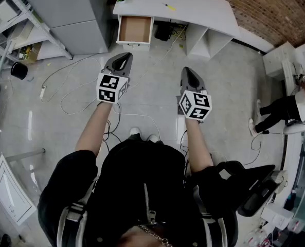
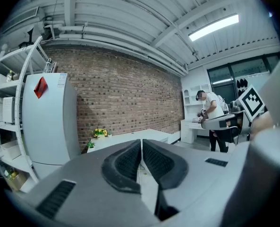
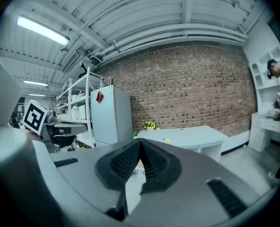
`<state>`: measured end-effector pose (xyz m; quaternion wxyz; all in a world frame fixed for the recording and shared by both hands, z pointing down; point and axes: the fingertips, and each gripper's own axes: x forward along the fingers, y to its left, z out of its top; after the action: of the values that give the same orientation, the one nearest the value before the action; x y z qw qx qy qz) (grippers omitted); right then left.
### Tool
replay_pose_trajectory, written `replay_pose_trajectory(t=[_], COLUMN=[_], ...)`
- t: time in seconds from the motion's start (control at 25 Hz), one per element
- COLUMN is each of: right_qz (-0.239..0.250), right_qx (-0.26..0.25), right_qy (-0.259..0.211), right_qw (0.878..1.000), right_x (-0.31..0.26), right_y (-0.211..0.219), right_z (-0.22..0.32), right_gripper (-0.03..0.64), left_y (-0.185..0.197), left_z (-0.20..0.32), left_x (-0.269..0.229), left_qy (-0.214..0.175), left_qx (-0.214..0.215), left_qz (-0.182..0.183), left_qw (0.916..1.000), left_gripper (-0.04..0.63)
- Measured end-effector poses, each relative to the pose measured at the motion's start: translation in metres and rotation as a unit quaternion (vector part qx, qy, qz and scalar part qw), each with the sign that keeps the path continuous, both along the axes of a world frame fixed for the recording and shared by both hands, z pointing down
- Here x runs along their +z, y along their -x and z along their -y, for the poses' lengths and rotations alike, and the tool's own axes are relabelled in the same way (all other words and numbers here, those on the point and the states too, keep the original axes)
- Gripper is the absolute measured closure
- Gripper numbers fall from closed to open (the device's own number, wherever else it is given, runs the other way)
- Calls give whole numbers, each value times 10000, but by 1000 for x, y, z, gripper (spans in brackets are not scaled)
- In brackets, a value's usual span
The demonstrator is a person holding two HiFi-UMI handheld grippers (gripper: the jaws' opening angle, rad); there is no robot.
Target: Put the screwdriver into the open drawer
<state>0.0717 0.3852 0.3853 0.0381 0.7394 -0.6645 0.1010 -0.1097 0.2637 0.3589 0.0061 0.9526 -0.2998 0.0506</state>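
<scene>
The left hand-held gripper [image 2: 141, 142] had its jaws closed together with nothing between them. The right hand-held gripper [image 3: 140, 142] was likewise shut and empty. Both pointed roughly level over the floor [image 1: 157, 78], well apart from the bench [image 1: 203, 14].

The open drawer [image 1: 134, 30] stuck out at the bench's left end, its brown bottom apparently bare. A small yellow item [image 1: 170, 7] lay on the bench top, to the right of the drawer. It was probably the screwdriver, though too small to confirm.

The step in hand looked like the approach. To do it well, 1 gripper would have to open before reaching the item, come in across its length and close firmly around its middle or handle.

Which end was the handle, which way the item lay and how deep the drawer was could not be made out.
</scene>
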Motion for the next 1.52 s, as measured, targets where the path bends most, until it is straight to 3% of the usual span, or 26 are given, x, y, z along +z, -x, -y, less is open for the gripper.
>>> replay_pose_trajectory(t=[0.32, 0.44, 0.56, 0.84, 1.2, 1.52], right_qz=[94, -19, -177, -337, -295, -282], right_qx=[-103, -215, -328, -283, -142, -70], right_qy=[-181, -185, -101, -70, -39, -73], right_qw=[9997, 9996, 9993, 9990, 9995, 9996], right_x=[0, -2, 0, 3, 6, 7], right_y=[18, 27, 33, 33, 36, 5], right_z=[-3, -4, -1, 11, 17, 46], right_gripper=[590, 528, 424, 338, 344, 345], left_y=[12, 14, 16, 20, 15, -13], left_z=[-3, -3, -1, 10, 21, 52], left_x=[3, 8, 11, 17, 23, 28], left_qy=[24, 66, 125, 198, 294, 355], left_qx=[6, 21, 13, 26, 178, 180], left_qz=[-35, -28, -36, -31, -6, 16], left_qw=[10000, 10000, 9999, 9998, 9994, 9992], left_gripper=[563, 563, 563, 563, 563, 563])
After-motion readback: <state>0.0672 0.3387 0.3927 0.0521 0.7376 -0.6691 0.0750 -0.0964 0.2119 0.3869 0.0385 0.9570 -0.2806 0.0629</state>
